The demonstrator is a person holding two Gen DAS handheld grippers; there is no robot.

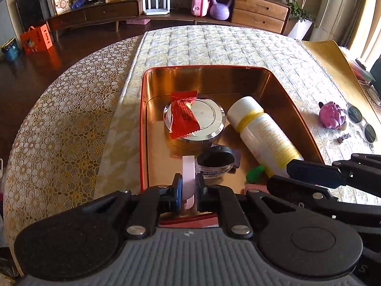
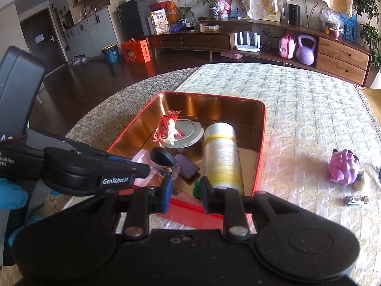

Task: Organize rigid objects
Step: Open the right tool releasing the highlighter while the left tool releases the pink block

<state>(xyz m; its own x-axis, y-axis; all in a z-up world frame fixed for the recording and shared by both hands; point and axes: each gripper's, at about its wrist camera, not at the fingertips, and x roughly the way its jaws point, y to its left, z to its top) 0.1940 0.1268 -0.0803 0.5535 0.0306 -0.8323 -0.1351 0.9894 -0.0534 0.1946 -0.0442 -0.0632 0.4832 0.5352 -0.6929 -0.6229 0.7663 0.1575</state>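
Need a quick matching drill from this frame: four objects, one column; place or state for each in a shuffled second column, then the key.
1. red candy wrapper
2. white and yellow bottle
3. pink flat piece
4. purple toy

A. on the quilted cloth, outside the tin
B. clamped in the left gripper
C. lying on its side in the tin
D. atop the round silver lid

Pairs: 1-D, 2-C, 3-B, 4-A

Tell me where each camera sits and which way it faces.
Left wrist: rides the left tool, looking forward into the red tin; its fingers pinch a pink flat piece; the right tool intrudes at right.
Right wrist: rides the right tool, open, facing the tin from its near right; the left tool crosses in.
Shared: tin, white bottle, red candy.
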